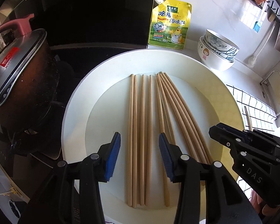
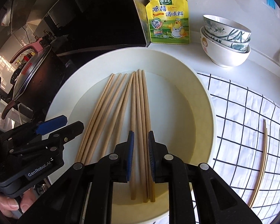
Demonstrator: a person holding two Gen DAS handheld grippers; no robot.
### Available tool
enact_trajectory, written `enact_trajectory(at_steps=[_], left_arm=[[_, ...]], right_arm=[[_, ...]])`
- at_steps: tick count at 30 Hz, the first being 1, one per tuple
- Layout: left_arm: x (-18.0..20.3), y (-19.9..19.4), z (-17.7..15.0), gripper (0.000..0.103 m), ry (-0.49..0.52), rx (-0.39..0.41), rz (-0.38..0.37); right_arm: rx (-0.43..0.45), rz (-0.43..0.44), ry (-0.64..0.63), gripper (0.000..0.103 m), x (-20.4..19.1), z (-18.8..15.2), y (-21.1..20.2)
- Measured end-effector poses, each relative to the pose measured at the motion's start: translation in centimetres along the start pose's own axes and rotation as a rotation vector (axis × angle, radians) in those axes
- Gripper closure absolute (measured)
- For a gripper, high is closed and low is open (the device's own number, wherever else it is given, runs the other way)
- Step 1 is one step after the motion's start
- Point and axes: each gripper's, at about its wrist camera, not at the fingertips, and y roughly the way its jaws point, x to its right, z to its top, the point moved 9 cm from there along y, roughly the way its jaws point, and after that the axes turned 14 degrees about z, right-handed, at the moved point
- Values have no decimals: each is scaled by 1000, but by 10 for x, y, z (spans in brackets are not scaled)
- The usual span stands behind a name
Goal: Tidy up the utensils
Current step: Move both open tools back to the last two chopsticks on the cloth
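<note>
My left gripper (image 1: 139, 145) hangs wide open over four straight chopsticks (image 1: 140, 140) lying in the smooth white plate (image 1: 74, 100). My right gripper (image 2: 141, 155) is narrow, straddling the bundle at the plate's 3 o'clock side, though I can't tell whether it grips. Two pale sticks (image 2: 261, 160) already rest on the checked cloth (image 2: 242, 112) at 3 o'clock, likely the sorting spot.

Home kitchen: stove pot (image 1: 24, 78), stacked bowls (image 2: 225, 39), seasoning pouch (image 2: 168, 18).
</note>
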Motion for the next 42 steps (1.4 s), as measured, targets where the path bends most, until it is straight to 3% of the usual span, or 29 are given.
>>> enact_trajectory(at_steps=[8,18,32,38,42], left_arm=[[10,-16,0,61,0,25,2],[49,-39,-3,60,30,52,-29],[137,-64,-9,58,111,71,-110],[180,-69,-16,58,150,64,-151],[203,-69,-22,53,164,54,-172]], right_arm=[[40,8,10,88,5,-8,-27],[91,-31,40,88,33,-20,-71],[138,-150,132,84,118,-55,-131],[128,-199,188,83,159,-80,-147],[105,-225,209,77,180,-96,-147]])
